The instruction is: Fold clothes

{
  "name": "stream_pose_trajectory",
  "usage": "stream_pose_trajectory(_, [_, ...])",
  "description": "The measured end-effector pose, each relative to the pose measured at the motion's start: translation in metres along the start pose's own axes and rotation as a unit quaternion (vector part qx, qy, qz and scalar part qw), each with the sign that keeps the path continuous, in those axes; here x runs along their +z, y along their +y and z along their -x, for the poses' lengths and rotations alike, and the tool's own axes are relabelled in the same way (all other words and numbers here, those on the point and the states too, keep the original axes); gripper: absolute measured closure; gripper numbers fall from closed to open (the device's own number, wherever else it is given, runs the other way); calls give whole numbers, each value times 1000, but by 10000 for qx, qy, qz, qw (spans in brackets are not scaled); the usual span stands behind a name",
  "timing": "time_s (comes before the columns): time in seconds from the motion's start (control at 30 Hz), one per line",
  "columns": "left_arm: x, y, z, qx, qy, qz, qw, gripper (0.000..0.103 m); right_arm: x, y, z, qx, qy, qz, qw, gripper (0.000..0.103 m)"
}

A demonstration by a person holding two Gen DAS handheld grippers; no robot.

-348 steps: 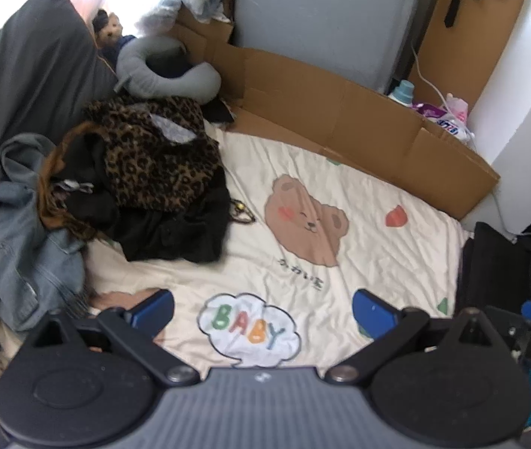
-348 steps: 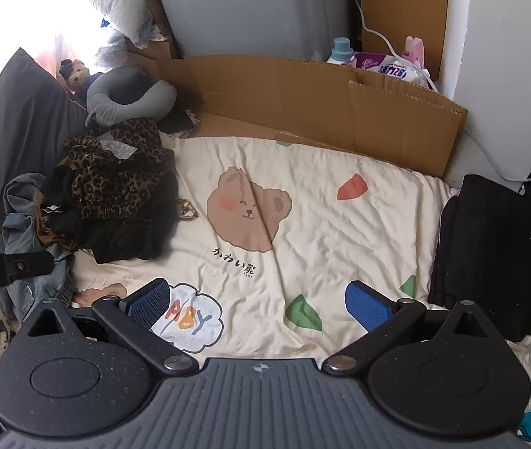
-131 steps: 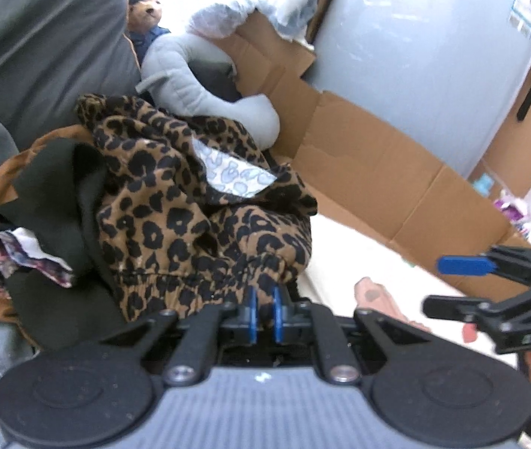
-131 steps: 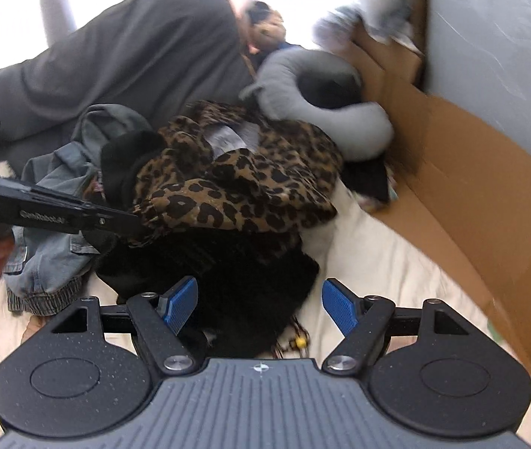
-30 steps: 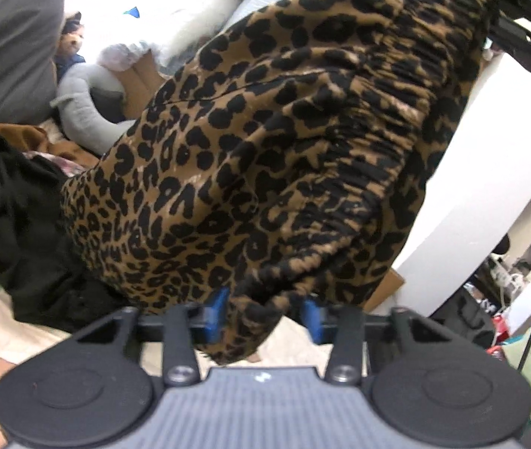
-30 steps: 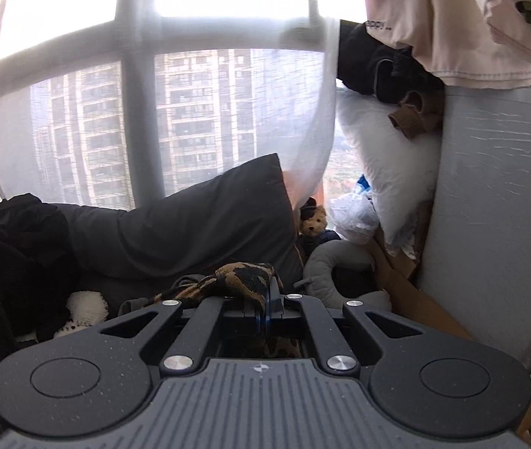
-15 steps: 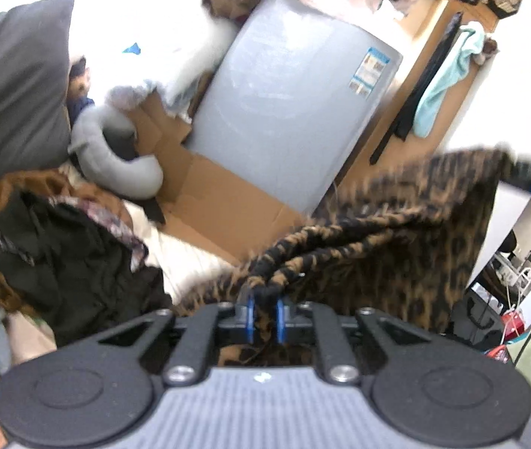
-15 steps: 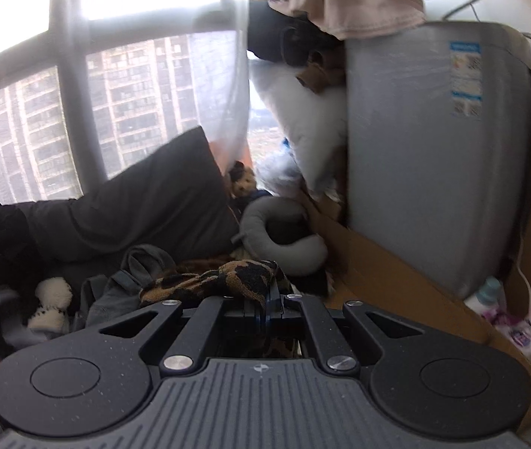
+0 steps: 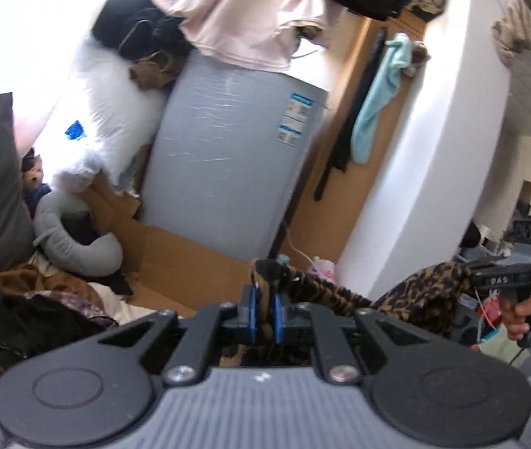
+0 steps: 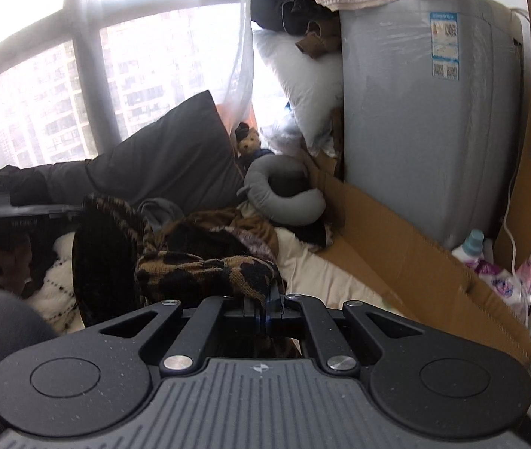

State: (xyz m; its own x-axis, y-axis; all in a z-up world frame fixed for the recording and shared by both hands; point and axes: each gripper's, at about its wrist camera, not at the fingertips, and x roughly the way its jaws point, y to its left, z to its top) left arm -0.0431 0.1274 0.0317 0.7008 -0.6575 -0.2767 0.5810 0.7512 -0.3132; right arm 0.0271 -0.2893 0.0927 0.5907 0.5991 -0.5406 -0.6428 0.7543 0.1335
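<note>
We are holding the leopard-print garment [image 9: 426, 295] clamped in the left tool [image 9: 263, 312] and right tool [image 10: 265, 312], spreading them apart evenly so it hangs flat between them.

Leopard garment [image 9: 420, 295]: brown/black print, bunched, held off the bed and strung between both hand-held grippers. Left hand-held gripper [image 9: 264, 312] pinches one edge between its blue pads; cloth runs toward 3 o'clock to the right hand-held gripper [image 10: 267, 312], which clamps another bunched edge. Rest hangs slack below. Clothes pile [image 10: 224, 234] lies crumpled on the bed at 11 o'clock in right view.
</note>
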Motion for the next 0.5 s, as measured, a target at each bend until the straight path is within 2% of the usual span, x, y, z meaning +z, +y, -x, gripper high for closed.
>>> stream_pose_trajectory(0.27, [-10,-8,-8,-275,300,-114,9991,93,-37,-16,19,142,189,-366,9991,102])
stream_pose_trajectory(0.5, [-10,-12,-19,-466,559,-216,9971,93,-56,-29,39,269,286,-878,9954,102])
